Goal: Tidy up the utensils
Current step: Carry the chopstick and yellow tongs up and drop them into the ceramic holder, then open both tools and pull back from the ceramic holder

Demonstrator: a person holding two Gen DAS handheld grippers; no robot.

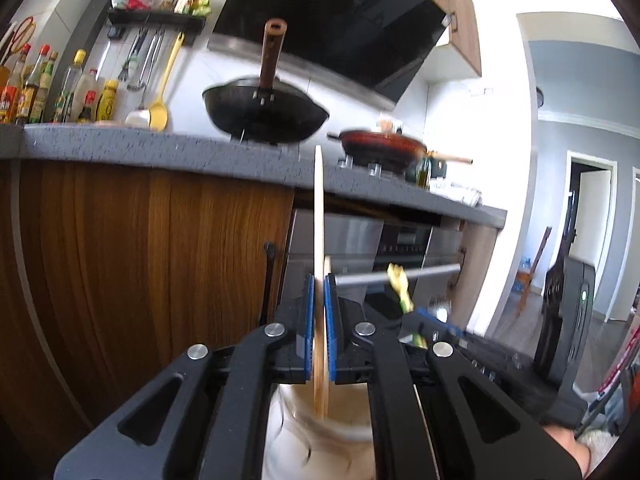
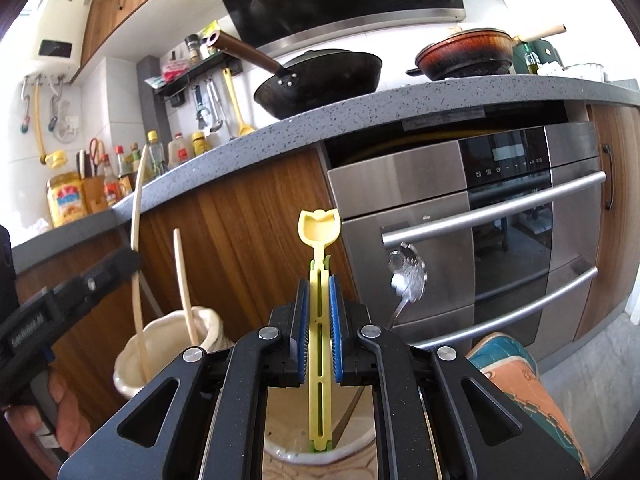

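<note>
My left gripper (image 1: 319, 284) is shut on a thin pale wooden utensil (image 1: 319, 216) that stands upright, its lower end inside a cream ceramic holder (image 1: 348, 436). In the right wrist view that holder (image 2: 168, 344) sits at the lower left, with a second wooden stick (image 2: 185, 284) leaning in it and the long wooden utensil (image 2: 138, 240) still gripped. My right gripper (image 2: 319, 286) is shut on a yellow-green plastic utensil (image 2: 320, 240), whose lower end dips into another cream pot (image 2: 276, 450). A shiny metal spoon (image 2: 408, 276) rises just to the right of it.
Ahead is a grey speckled countertop (image 2: 360, 108) carrying a black wok (image 2: 320, 80) and a red pan (image 2: 464, 54). Below it are a steel oven (image 2: 500, 208) with bar handles and wooden cabinet doors (image 1: 140, 248). Bottles (image 1: 44, 88) line the back left. A patterned cloth (image 2: 520, 392) lies lower right.
</note>
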